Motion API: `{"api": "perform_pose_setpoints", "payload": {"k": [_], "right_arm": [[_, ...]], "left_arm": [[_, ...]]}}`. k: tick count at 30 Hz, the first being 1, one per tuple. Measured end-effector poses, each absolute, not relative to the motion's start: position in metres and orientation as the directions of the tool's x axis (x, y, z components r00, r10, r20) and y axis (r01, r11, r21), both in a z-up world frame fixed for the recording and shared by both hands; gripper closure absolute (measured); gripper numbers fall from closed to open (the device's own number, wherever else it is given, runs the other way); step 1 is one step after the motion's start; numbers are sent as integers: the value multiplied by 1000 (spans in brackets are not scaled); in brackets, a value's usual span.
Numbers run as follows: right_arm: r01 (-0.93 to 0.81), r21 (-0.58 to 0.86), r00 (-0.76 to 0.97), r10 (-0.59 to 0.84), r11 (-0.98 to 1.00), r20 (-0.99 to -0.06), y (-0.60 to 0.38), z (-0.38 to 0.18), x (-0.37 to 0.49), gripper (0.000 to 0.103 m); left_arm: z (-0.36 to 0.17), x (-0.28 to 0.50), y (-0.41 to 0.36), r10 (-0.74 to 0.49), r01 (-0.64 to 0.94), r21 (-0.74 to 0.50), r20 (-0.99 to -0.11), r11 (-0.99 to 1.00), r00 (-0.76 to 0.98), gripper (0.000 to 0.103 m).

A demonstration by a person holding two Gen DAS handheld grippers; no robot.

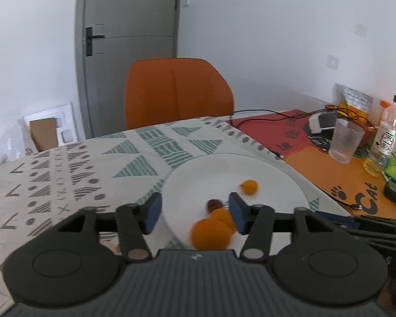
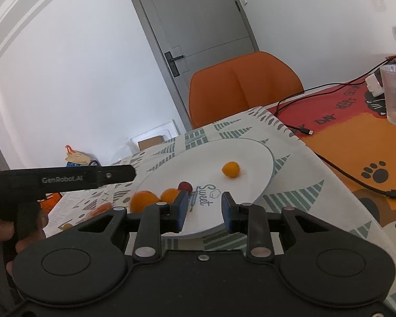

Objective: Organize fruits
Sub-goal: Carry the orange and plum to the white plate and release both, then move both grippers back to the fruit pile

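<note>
A white plate (image 1: 224,169) lies on the patterned tablecloth. On it are a small orange fruit (image 1: 249,187), a dark red fruit (image 1: 215,204) and an orange fruit (image 1: 223,216). A larger, blurred orange (image 1: 211,233) sits at the plate's near edge. It lies low between the jaws of my left gripper (image 1: 195,206), which stand open with the pads clear of it. In the right wrist view the same plate (image 2: 240,153) shows the larger orange (image 2: 144,200) at its left rim. My right gripper (image 2: 203,203) hovers open over the plate's front, nothing between its fingers.
An orange chair (image 1: 177,92) stands behind the table, a grey door beyond it. To the right on an orange mat are a glass (image 1: 345,142), a bottle (image 1: 388,132) and black cables (image 2: 356,182). Blurred orange bits (image 2: 101,208) lie on the cloth left of the plate.
</note>
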State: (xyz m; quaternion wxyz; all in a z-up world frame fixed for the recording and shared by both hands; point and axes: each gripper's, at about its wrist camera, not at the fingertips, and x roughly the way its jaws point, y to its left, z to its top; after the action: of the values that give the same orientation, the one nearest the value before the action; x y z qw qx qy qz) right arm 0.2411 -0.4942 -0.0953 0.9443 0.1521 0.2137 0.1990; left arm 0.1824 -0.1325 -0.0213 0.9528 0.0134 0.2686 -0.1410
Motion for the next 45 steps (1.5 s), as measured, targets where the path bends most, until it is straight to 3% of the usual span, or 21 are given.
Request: {"api": "perform_pose_setpoints", "payload": {"k": [2,4,11,27,36,45], "right_arm": [[-315,369,829,443,875,-342,-491,-95,240,68],[-320,367,827,447,874,-343,-487,-94,240,66],[-342,351,820,459,872,-341,-475,-90,235,55],[-411,321,784,510,853,-353,-432,-84,226,36],[-433,301,786,520,849,-335,-411,-82,221,0],[-464,266,759,534,845,-373,-385,-86,221,0]], "left_arm": [[-21,179,-125,-244,255,-50,-515,966,822,32],[-20,176,-117,-224,235,-46,-515,971,827,27],[-13,163,-89,-161,157,-51,-496,986,853,19],[-11,133,-30,-70,45,-65,-455,997,888,13],[-24,125,-4,-41,1,-84,-473,996,880,11],[-42,120,18,-42,-18,-118,-489,993,871,9]]}}
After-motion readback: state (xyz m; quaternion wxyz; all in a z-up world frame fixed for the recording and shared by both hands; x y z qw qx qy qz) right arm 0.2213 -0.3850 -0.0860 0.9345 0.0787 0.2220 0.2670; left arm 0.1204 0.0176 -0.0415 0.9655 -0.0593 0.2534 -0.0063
